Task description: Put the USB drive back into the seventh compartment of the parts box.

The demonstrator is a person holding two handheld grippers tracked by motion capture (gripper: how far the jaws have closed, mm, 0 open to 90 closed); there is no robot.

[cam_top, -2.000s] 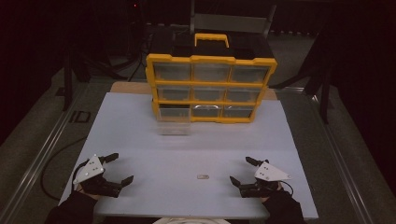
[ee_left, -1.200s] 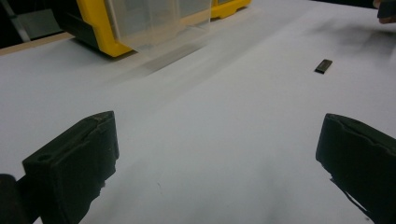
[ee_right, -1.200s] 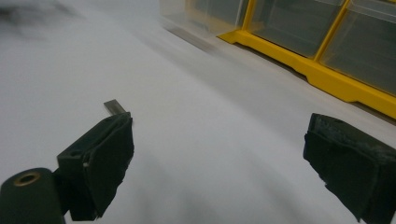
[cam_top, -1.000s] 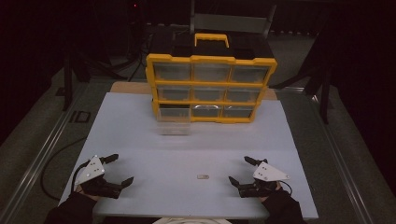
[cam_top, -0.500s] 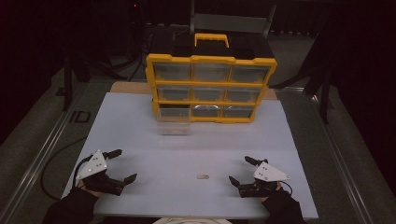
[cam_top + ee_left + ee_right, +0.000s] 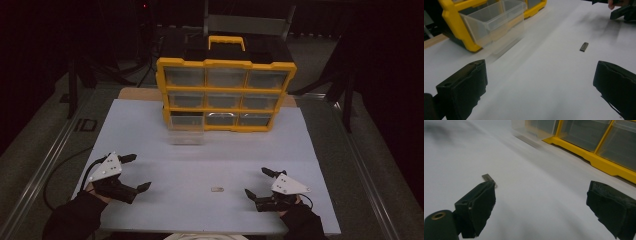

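A yellow organizer (image 6: 226, 92) with clear drawers stands at the back of the white table. Its bottom-left drawer (image 6: 185, 130) (image 6: 495, 23) is pulled out and looks empty. A small flat grey metal piece (image 6: 217, 189) (image 6: 584, 46) (image 6: 488, 177) lies on the table between the hands. My left gripper (image 6: 135, 172) (image 6: 539, 85) rests open at the front left, its jaws wide apart with nothing between them. My right gripper (image 6: 259, 183) (image 6: 541, 202) is open at the front right, a little to the right of the metal piece, its left jaw just short of it.
The white table top (image 6: 220, 155) lies on a grey bench with raised side rails (image 6: 45, 170). A cable (image 6: 60, 172) trails off the left side. Dark stands and chair legs surround the bench at the back.
The left gripper has shifted slightly inward and forward. The right gripper and the metal piece have barely moved.
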